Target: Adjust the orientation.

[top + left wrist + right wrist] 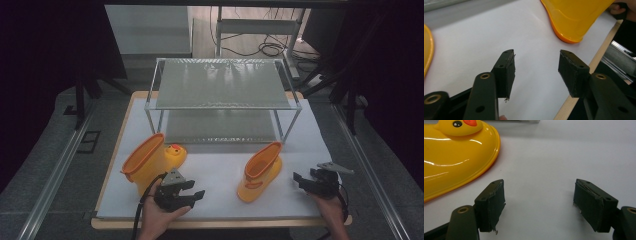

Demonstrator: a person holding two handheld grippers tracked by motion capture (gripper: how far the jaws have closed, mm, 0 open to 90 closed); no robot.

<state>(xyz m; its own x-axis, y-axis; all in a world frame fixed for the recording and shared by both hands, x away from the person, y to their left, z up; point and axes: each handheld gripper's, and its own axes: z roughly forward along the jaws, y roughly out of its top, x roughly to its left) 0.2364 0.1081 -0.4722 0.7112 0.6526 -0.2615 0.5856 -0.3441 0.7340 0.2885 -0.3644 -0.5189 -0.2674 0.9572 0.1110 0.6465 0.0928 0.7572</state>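
A: Nearest the lens in the high view, at the bottom edge, both hands come in, each with a hand-held gripper. The left hand-held gripper (192, 192) sits lower left of centre, jaws spread with nothing between them. The right hand-held gripper (305, 179) at lower right is spread too, empty.

B: And the boots?

A: Two yellow rain boots on the white sheet covering the desk (220, 222). The left boot (150, 159), with a duck face on its toe, lies at centre left, just above and beside the left hand-held gripper. The right boot (260, 171) stands between the two hand-held grippers, nearer the right one but apart from it.

B: Why hold them open like that?

A: Probably readying for a grasp; each points inward, toward a boot. In the left gripper view the jaws frame bare sheet, with the right boot's sole (574, 20) beyond, upper right.

B: And the wire shelf (222, 82)?

A: Upper centre, both tiers seemingly bare, though glare makes that uncertain. Likely where the boots go.
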